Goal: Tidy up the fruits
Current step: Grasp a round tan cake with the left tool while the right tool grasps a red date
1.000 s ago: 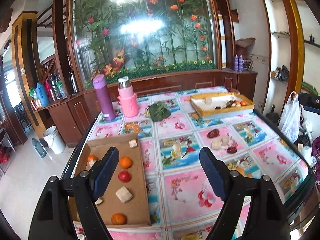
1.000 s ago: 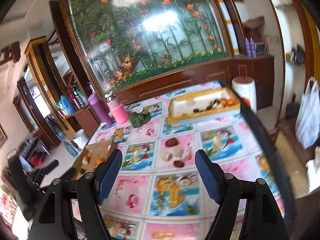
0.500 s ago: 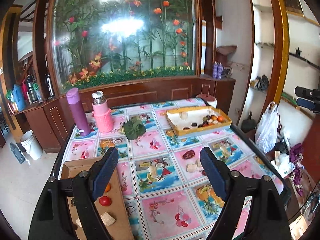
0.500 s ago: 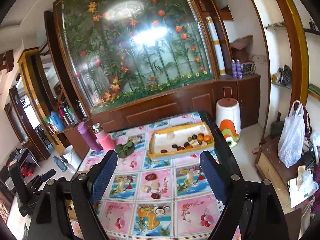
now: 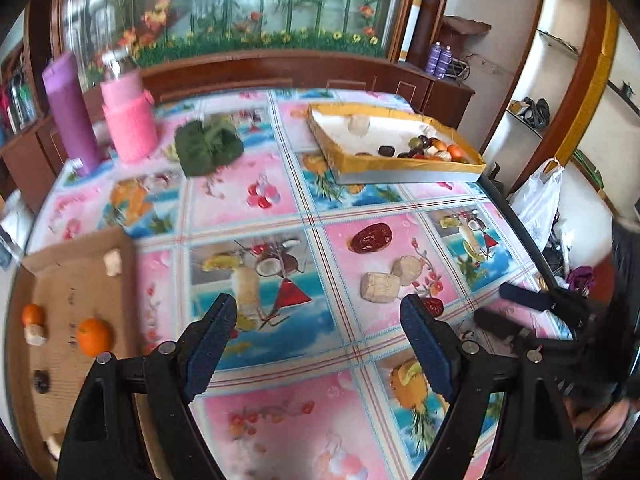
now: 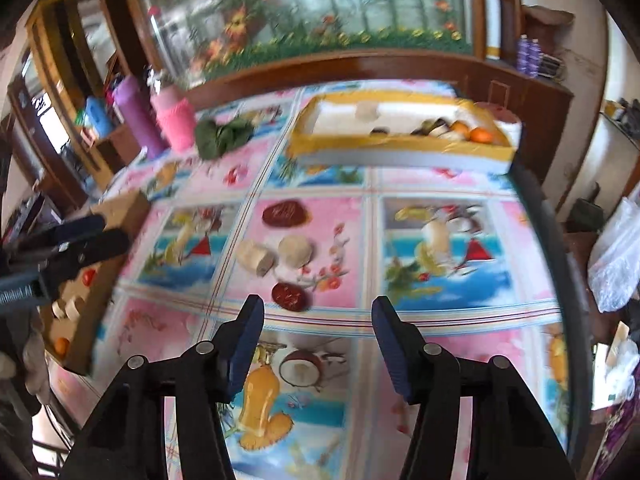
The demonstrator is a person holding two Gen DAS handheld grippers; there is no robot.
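Left wrist view: the left gripper (image 5: 312,322) hangs over the fruit-print tablecloth (image 5: 256,200), jaws wide apart and empty. A flat cardboard tray (image 5: 76,280) with small oranges (image 5: 93,336) lies near left.

Right wrist view: the right gripper (image 6: 316,320), jaws just narrowed but empty, hovers near a dark red dried fruit (image 6: 290,295). A yellow-rimmed tray (image 6: 392,146) of fruit sits far right.

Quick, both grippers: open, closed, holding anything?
Left gripper: open, empty.
Right gripper: open, empty, fingers just been closing, nothing between them.
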